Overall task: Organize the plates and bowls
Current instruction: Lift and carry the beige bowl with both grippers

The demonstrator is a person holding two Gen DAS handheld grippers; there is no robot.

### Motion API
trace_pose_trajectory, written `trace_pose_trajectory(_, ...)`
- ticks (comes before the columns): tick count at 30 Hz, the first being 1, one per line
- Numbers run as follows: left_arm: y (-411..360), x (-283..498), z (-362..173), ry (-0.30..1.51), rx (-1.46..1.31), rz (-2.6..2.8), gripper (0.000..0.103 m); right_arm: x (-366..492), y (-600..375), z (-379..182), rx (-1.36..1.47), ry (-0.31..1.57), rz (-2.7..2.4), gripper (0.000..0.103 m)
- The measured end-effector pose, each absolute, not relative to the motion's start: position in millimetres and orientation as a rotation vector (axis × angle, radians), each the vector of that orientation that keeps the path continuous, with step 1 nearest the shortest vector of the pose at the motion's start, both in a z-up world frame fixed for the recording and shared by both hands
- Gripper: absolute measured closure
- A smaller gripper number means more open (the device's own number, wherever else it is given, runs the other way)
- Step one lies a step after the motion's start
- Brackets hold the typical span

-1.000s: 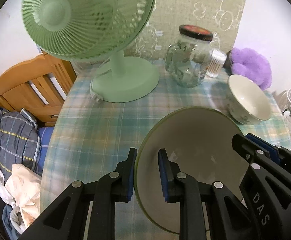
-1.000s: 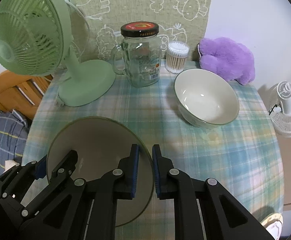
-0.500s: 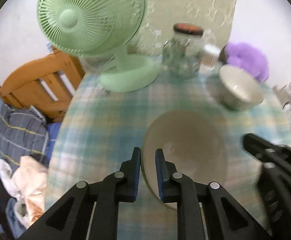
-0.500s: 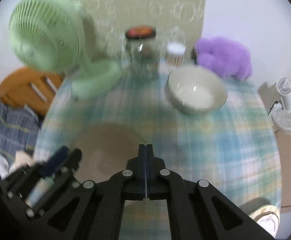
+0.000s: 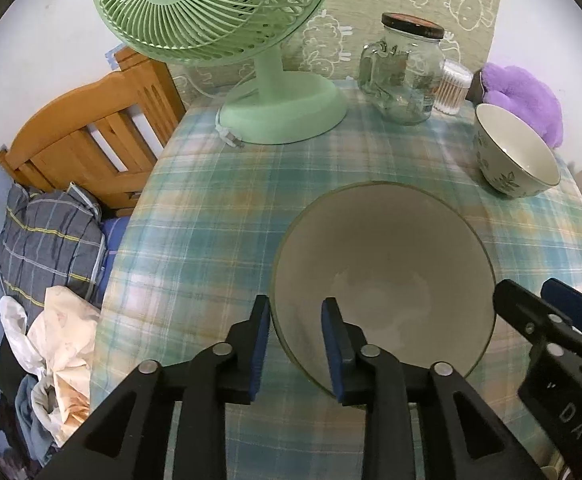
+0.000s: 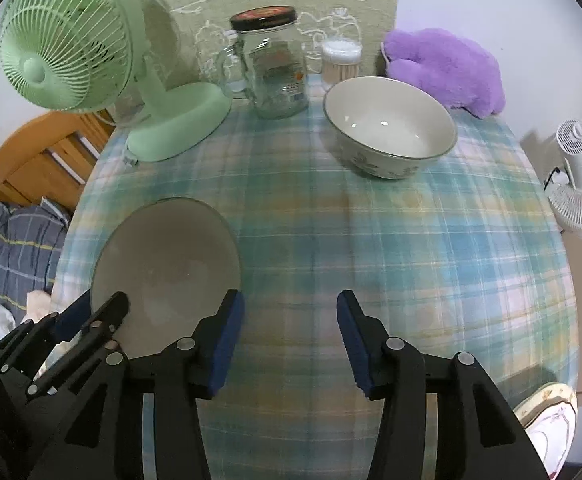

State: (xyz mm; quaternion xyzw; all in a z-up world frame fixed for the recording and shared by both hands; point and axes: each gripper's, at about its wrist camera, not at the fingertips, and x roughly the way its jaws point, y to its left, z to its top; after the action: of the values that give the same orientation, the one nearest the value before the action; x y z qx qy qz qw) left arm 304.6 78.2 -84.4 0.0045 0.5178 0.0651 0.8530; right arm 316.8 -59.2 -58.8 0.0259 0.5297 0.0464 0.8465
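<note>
A large cream bowl with a green rim (image 5: 383, 276) sits at the near left of the plaid table; it also shows in the right wrist view (image 6: 167, 264). My left gripper (image 5: 296, 334) straddles its near-left rim with a gap on each side, not clamped. My right gripper (image 6: 289, 338) is wide open and empty over bare cloth, just right of that bowl. A second cream bowl with a leaf pattern (image 6: 389, 124) stands at the far right; it shows in the left wrist view too (image 5: 517, 152). A patterned plate (image 6: 547, 412) peeks at the near right edge.
A green desk fan (image 5: 251, 40) stands at the far left, a glass jar with a dark lid (image 6: 271, 64) and a cotton-swab tub (image 6: 341, 60) behind. A purple plush (image 6: 447, 68) lies far right. A wooden bed frame (image 5: 87, 136) and bedding are left of the table.
My right gripper has let go of the big bowl's rim, opened wide and moved right. My left gripper has opened around the rim. The bowl now rests lower on the table.
</note>
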Motion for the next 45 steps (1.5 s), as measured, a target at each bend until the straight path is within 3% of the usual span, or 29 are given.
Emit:
trace_pose_trajectory(15, 88, 319, -94, 1.101, -0.003, 0.109, 0.071, 337, -36, -67, 0.038, 1.121, 0.112, 0.051)
trace_pose_trajectory(21, 89, 330, -105, 1.132, 0.009, 0.08, 0.085, 349, -29, -79, 0.038, 1.145, 0.1, 0.065)
trace_pose_trajectory(23, 88, 331, -106, 1.128, 0.011, 0.072, 0.085, 350, -26, -83, 0.045, 1.16, 0.106, 0.085)
trace_pose_trajectory(24, 87, 331, -106, 1.122, 0.021, 0.071, 0.085, 351, -25, -86, 0.05, 1.164, 0.118, 0.086)
trace_pose_trajectory(45, 71, 312, -67, 1.062, 0.036, 0.079, 0.085, 332, -33, -52, -0.003, 1.097, 0.11, 0.086)
